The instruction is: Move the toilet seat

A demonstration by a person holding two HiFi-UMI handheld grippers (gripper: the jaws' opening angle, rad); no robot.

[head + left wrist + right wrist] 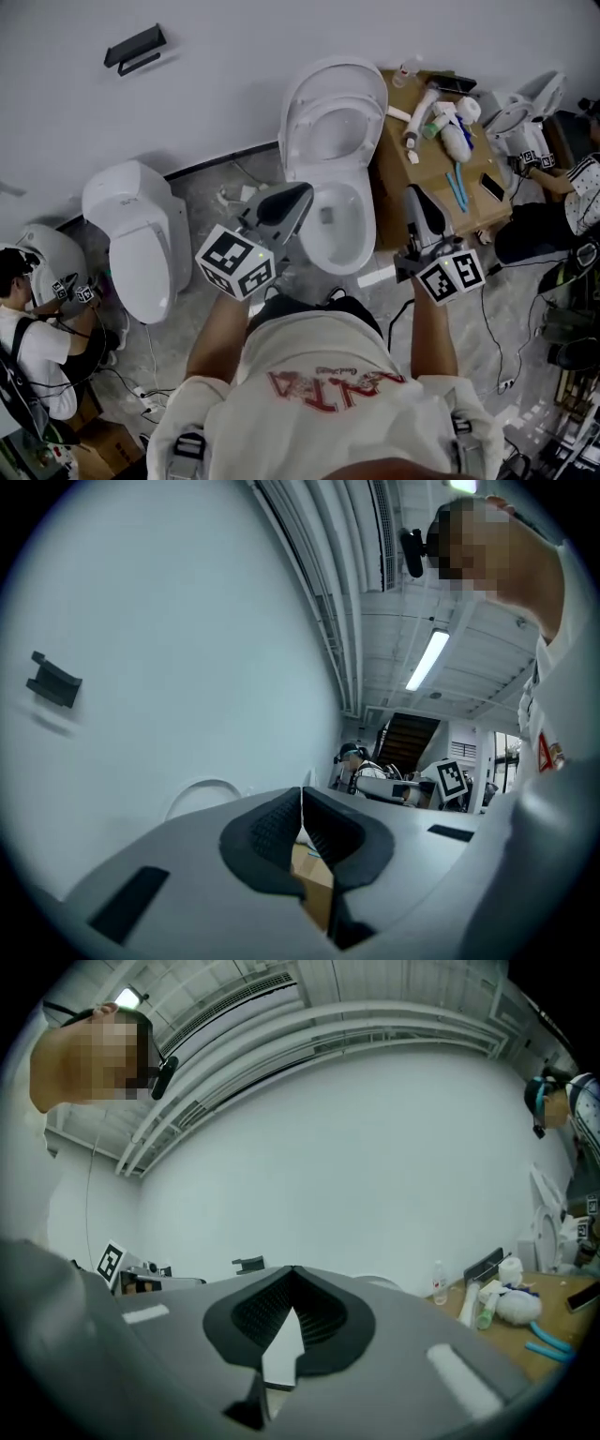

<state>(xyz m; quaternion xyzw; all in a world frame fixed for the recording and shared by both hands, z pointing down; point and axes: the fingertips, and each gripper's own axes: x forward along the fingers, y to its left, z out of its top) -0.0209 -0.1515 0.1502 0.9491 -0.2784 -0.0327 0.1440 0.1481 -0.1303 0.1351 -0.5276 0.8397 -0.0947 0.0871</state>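
Toilet seat (299, 141) up against wall (216, 84); both claws clear.
Left claw (296, 194) and right claw (412, 193) clenched, empty; unsupported seat may slam onto bowl (337, 230).

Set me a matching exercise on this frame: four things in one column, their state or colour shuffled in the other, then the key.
Things:
1. toilet seat of the middle toilet
2. lid of the toilet on the left
3. left gripper
4. cardboard box

States or colours:
A. down, closed
B. brown
C. raised
D. jaws shut, nothing between them

Pairs: 1-C, 2-A, 3-D, 4-B
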